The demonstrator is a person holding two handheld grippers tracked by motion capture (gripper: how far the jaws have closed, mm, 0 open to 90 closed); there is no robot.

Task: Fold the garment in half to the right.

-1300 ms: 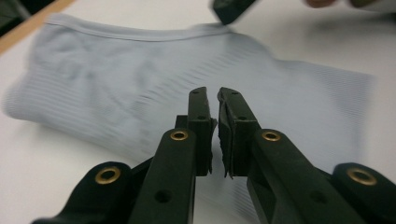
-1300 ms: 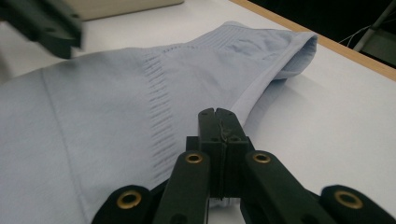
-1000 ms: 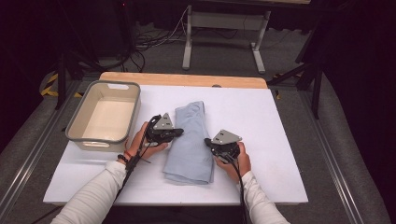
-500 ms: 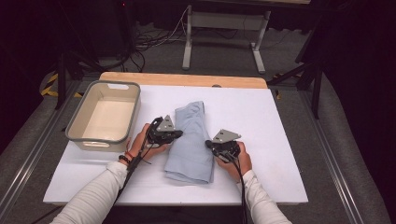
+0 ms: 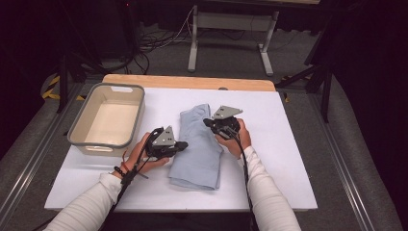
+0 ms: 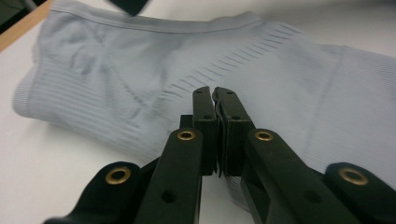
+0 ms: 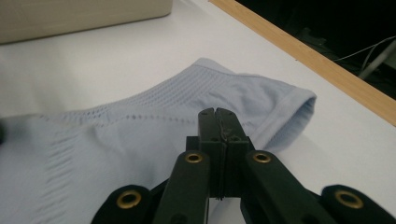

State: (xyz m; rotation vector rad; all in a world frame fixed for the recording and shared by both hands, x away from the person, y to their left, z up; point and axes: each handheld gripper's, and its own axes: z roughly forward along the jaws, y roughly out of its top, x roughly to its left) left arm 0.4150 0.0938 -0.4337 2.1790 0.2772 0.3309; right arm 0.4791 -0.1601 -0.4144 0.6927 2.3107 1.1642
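Observation:
A folded light blue knit garment [image 5: 197,159] lies lengthwise in the middle of the white table top [image 5: 288,159]. My left gripper [image 5: 184,144] is at its left edge, about halfway along, pointing right at the cloth. In the left gripper view the left gripper [image 6: 215,93] is shut just over the ribbed garment [image 6: 116,70], with nothing between its jaws. My right gripper [image 5: 208,122] is over the garment's far right part, pointing left. In the right gripper view the right gripper [image 7: 218,113] is shut and empty above the garment [image 7: 140,126], near its hemmed end.
A beige plastic tub [image 5: 100,144], empty, stands at the table's left; its wall [image 7: 70,14] also appears in the right gripper view. A wooden strip [image 5: 187,82] runs along the far edge. Beyond it is grey floor with cables and a metal stand.
My right hand has moved away from me along the garment, from its near right side to its far part. The left hand has shifted slightly toward me. Both grippers stay shut.

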